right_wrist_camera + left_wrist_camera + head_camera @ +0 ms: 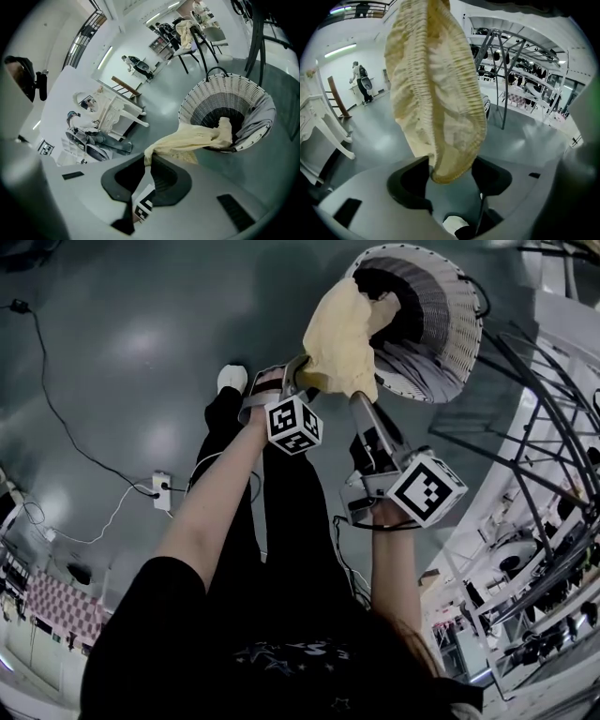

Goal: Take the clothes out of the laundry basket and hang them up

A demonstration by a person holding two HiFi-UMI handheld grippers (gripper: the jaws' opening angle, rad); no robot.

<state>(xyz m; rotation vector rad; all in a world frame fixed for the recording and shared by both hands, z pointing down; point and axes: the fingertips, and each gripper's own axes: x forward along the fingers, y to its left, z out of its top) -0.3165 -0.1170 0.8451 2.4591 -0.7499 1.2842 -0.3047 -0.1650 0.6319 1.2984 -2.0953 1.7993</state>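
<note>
My right claw [148, 161] is nearly closed, its pads pinching one corner of the yellow garment [187, 143]. From that pinch the cloth runs out ahead of me to the rim of the laundry basket [206, 101], where its far end drapes into the dark inside. So the garment is partly out, with one end in my grip and the other resting at the basket's edge. The basket is white wicker and stands on the grey floor [122, 362]. A grey cloth [262, 122] lies against its inner wall on the right.

My left claw [450, 176] stands open. A gathered, ruffled end of the same garment hangs between its two pads, close against the left one. The pads do not squeeze it, and the rounded tip sits clear of the right pad. In the head view both claws are side by side at the near edge of the bunched yellow cloth, with the basket beyond them and a dark metal rack [553, 427] off to the right
</note>
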